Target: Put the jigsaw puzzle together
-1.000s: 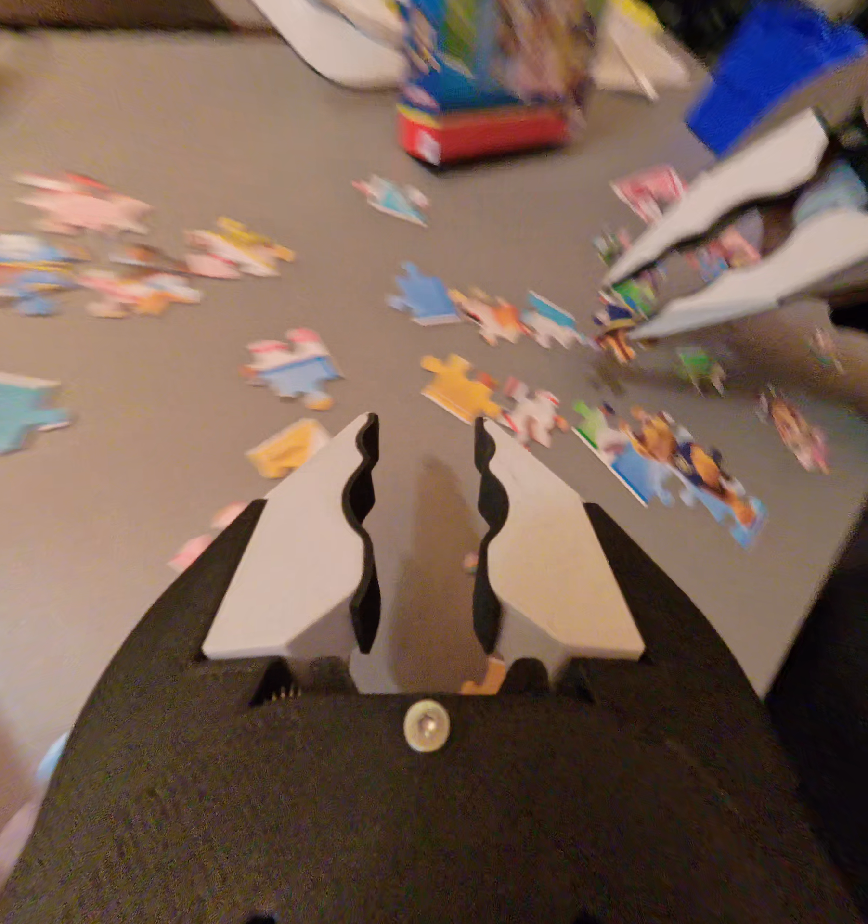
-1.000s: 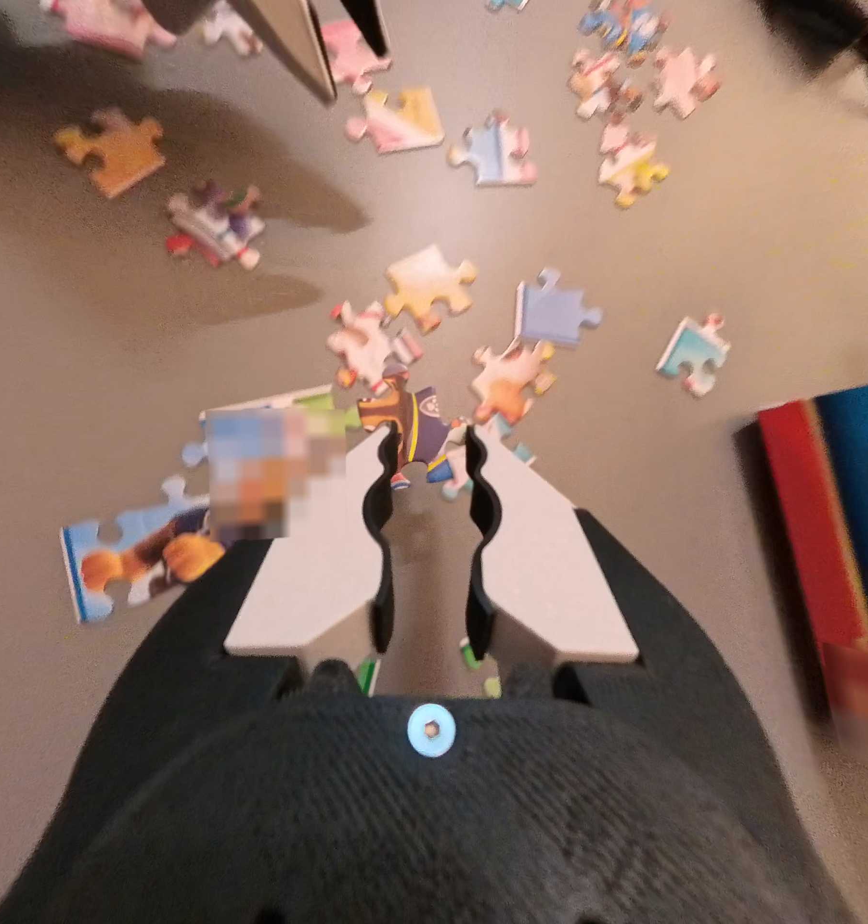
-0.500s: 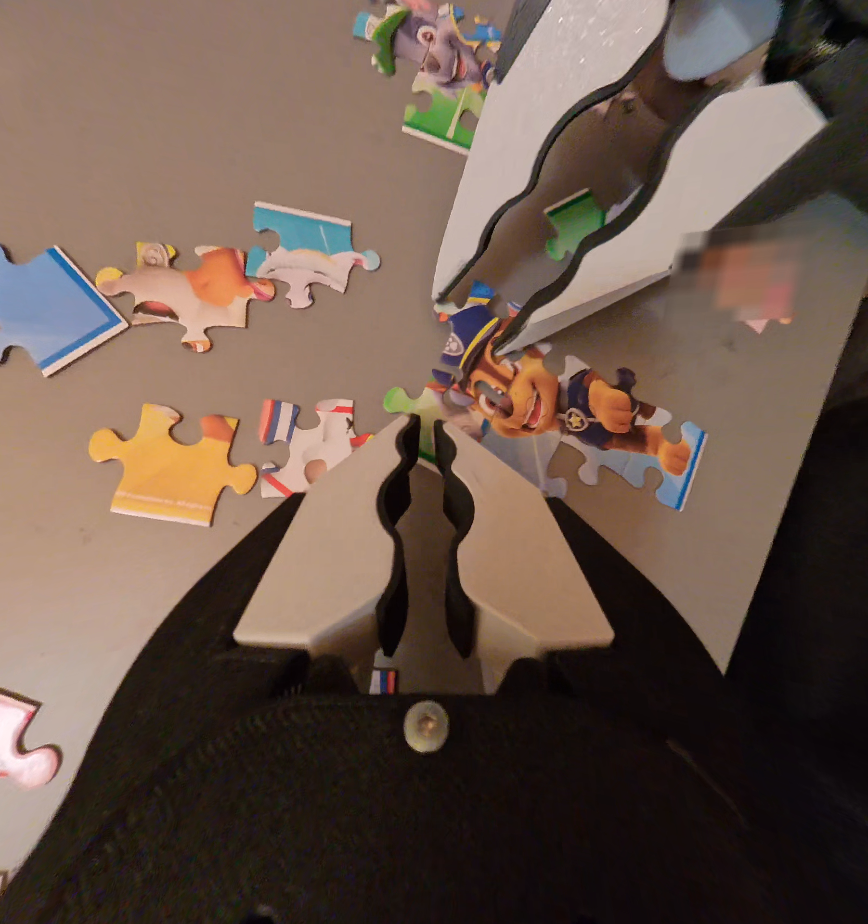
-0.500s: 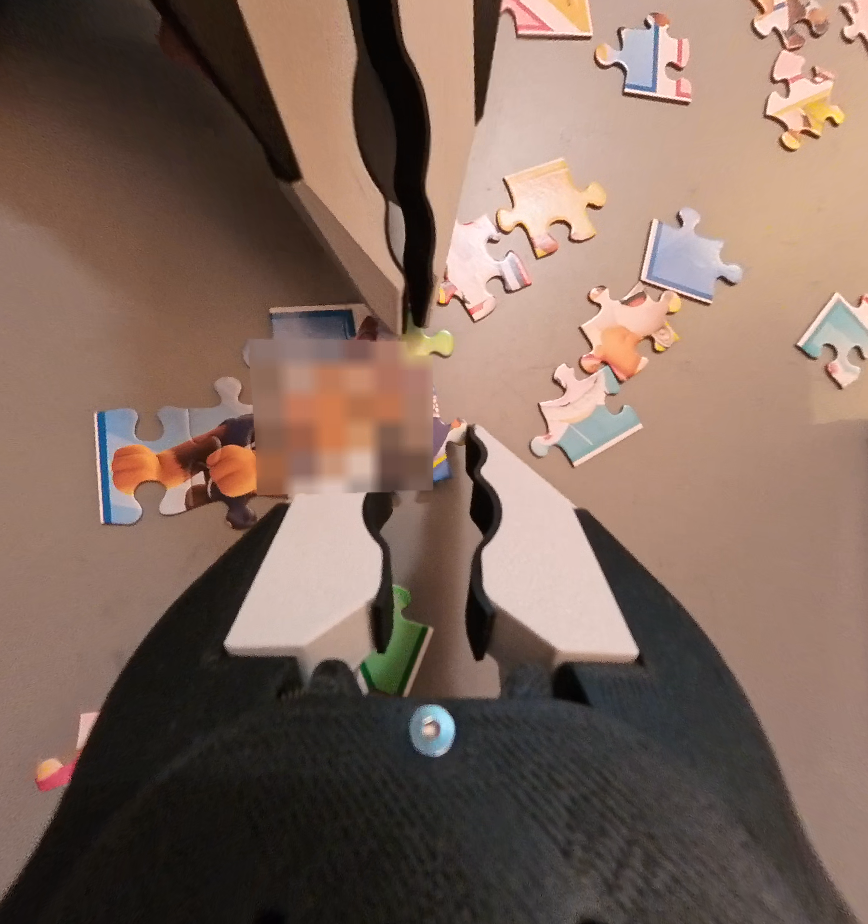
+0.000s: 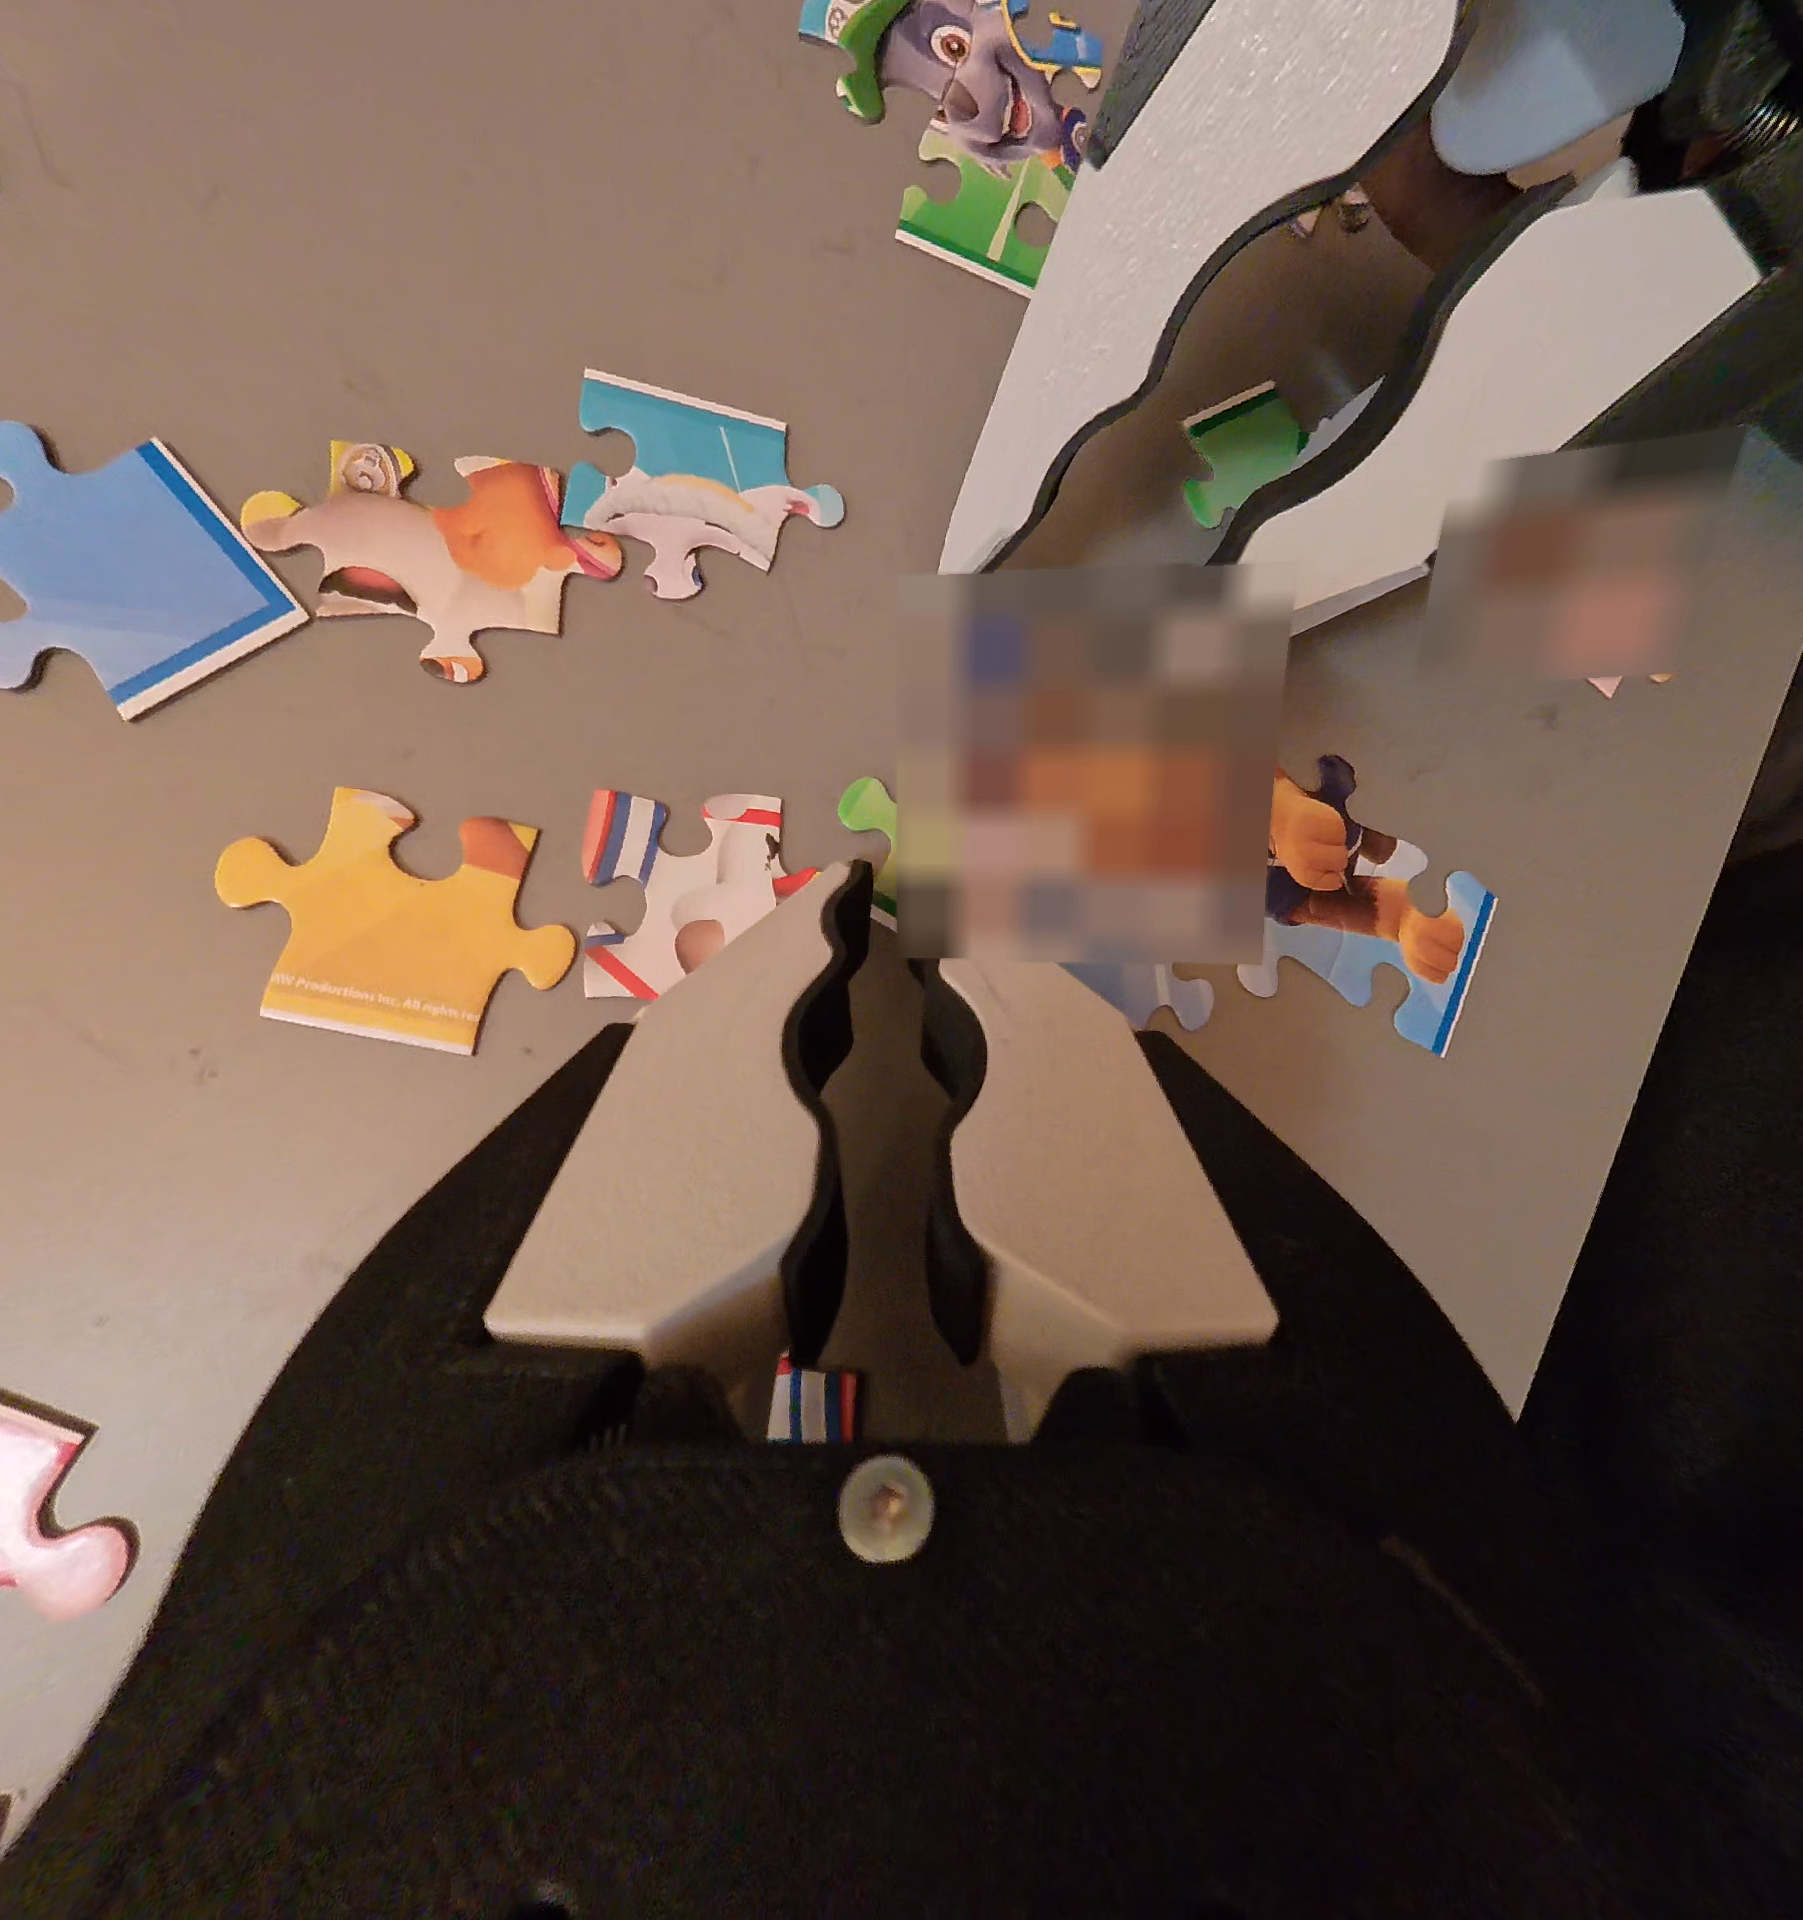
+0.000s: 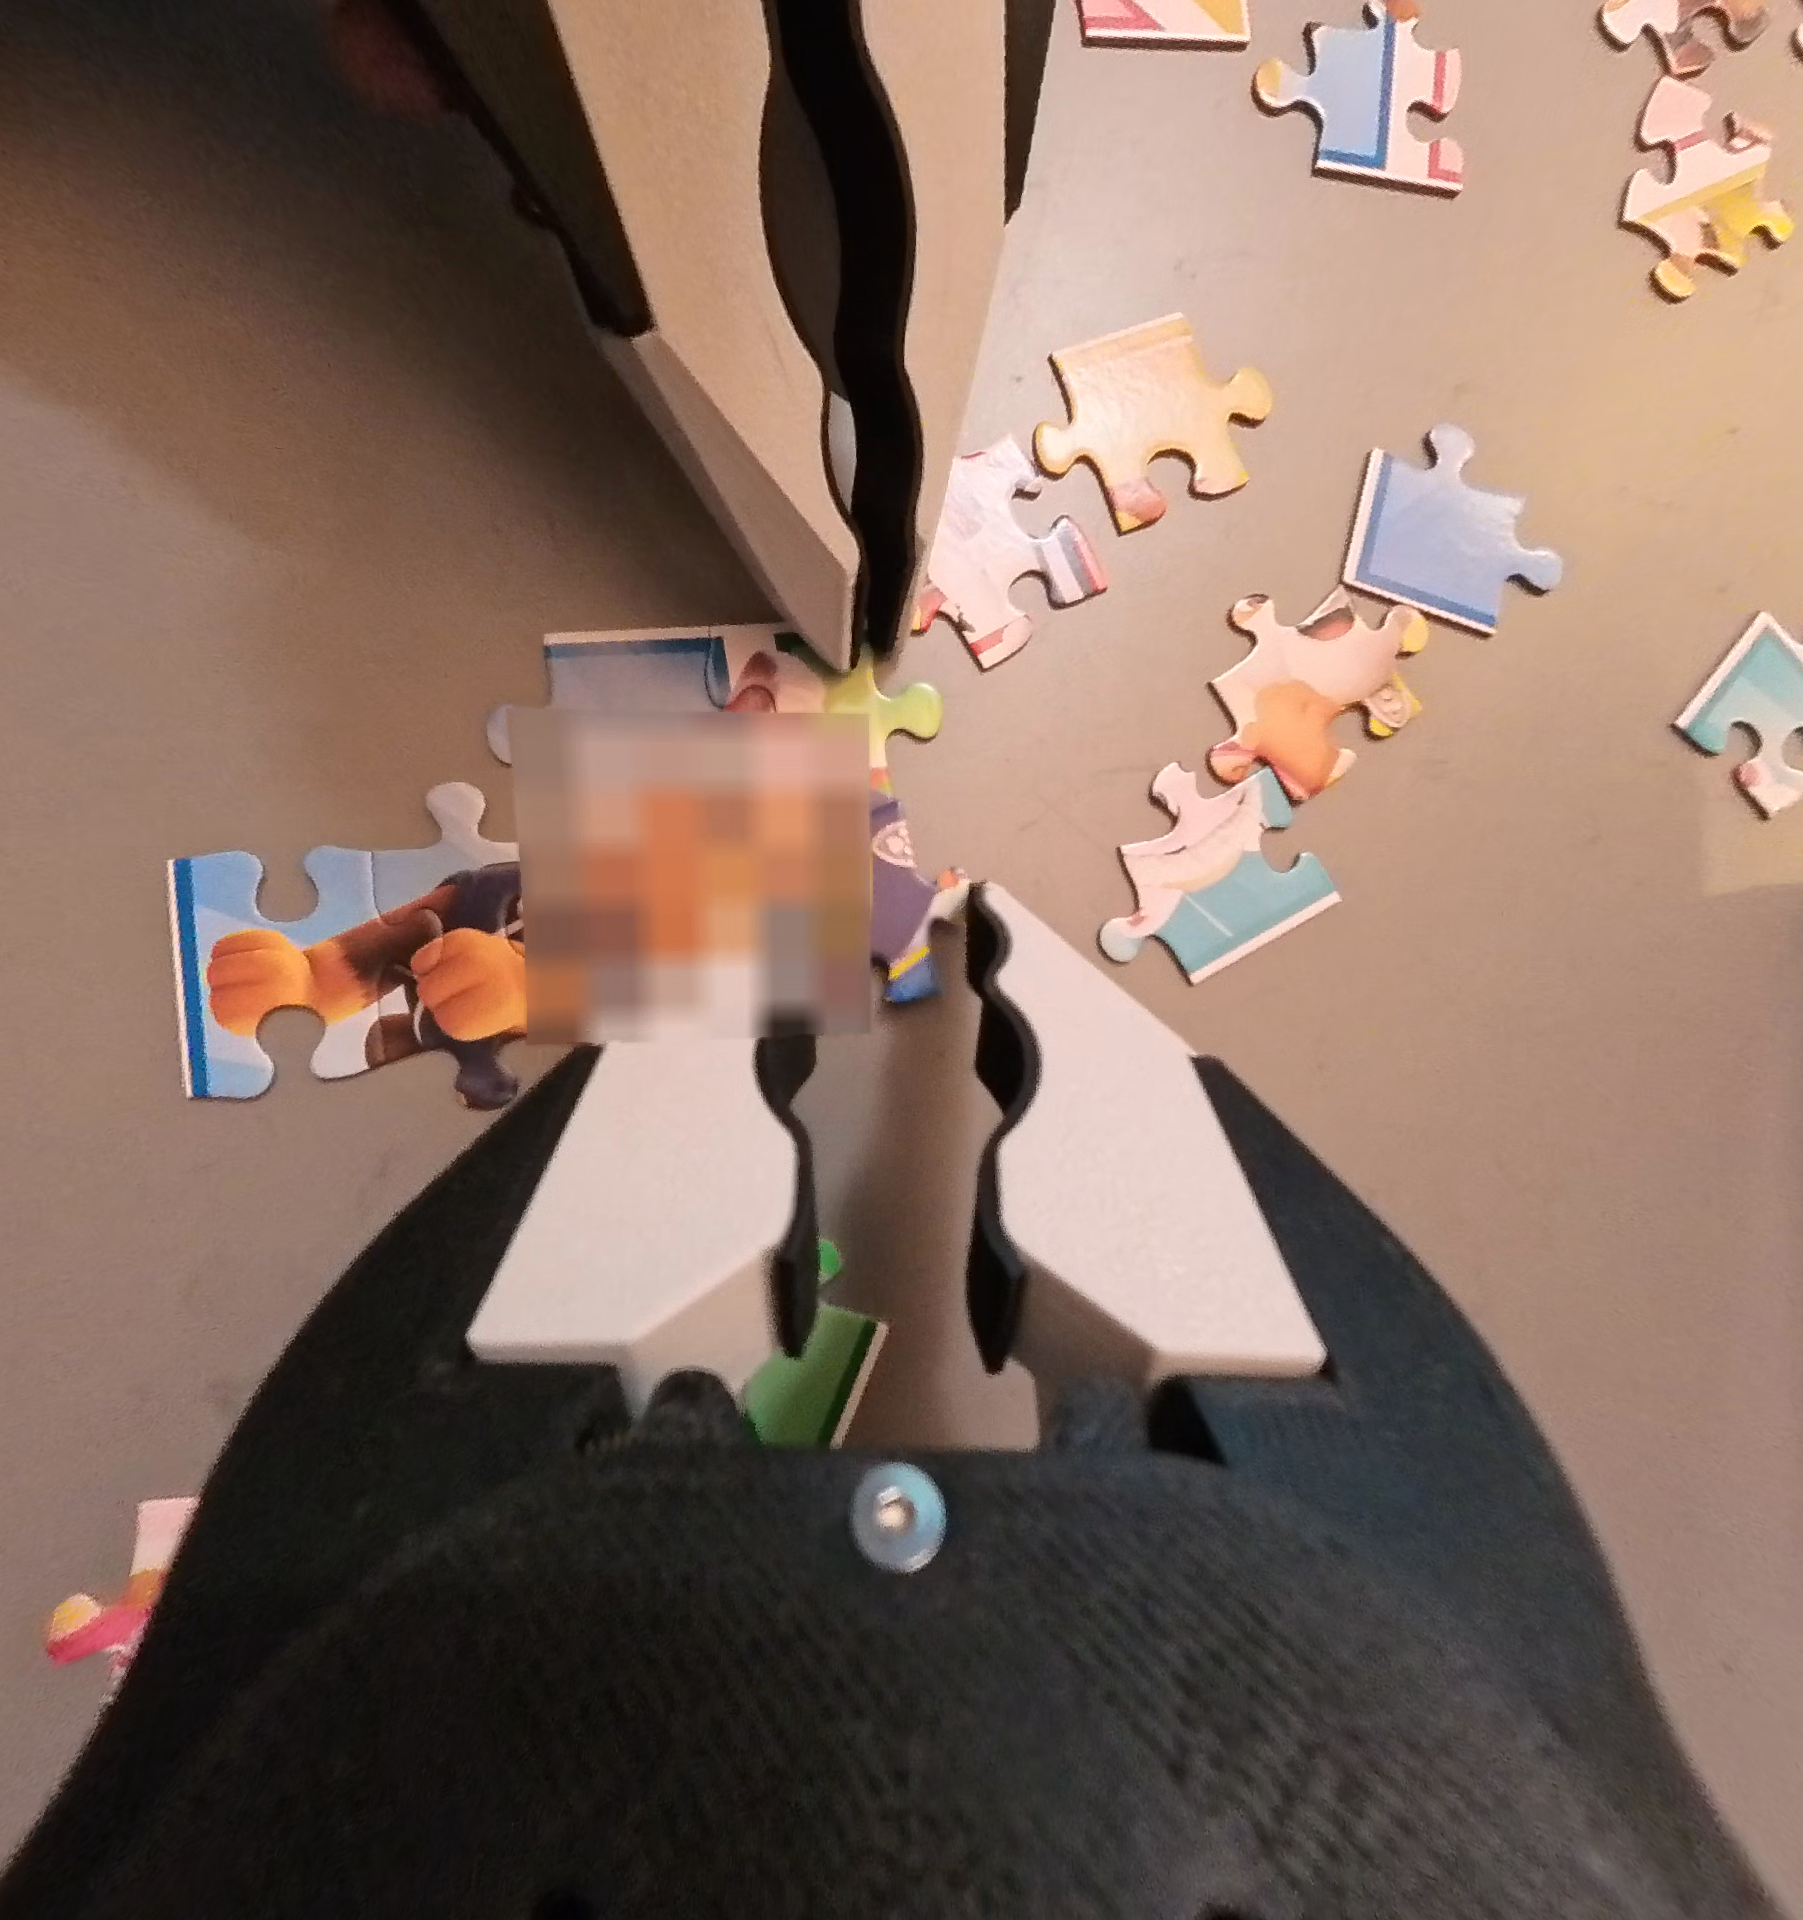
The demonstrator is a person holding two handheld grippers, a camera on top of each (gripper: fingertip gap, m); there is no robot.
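Our left claw (image 6: pixel 869 634) is pinched almost shut, with its tip down on the lime puzzle piece (image 6: pixel 902 709) of the joined dog picture (image 6: pixel 284 966) on the table (image 6: pixel 201 582). Our right claw (image 6: pixel 881 940) is partly open around the purple piece (image 6: pixel 909 899) at the picture's edge, but we cannot tell if it squeezes it. If either claw slides sideways or tips, the joined pieces could pop apart.

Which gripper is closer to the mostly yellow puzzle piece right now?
Left. The left gripper is tip-down beside the yellow piece, with only a white striped piece between them. The right gripper sits farther off, across the joined pieces.
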